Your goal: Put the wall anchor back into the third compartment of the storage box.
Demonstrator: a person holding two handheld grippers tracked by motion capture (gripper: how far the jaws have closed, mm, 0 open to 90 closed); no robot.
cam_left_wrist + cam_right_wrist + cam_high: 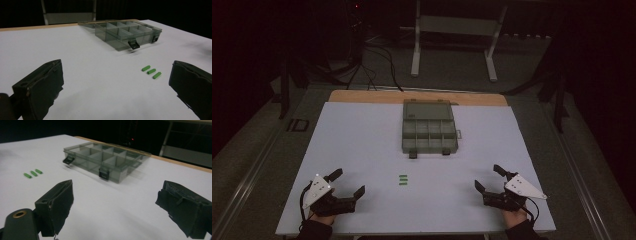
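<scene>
Three small green pieces (402,179) lie side by side on the white table (362,145), between my two grippers; they also appear in the left gripper view (151,71) and the right gripper view (33,173). A smoky clear compartment box (429,131) stands open farther back, its lid (428,109) laid flat behind it. The same box (127,33) (105,161) has empty compartments and two black latches. My left gripper (348,183) rests open at the near left edge. My right gripper (489,178) rests open at the near right edge. Neither holds anything.
A wooden strip (417,96) borders the table's far edge. Beyond it are a white table frame (454,37) and cables (372,60) on the dark floor. A metal rail (247,180) runs along the left side.
</scene>
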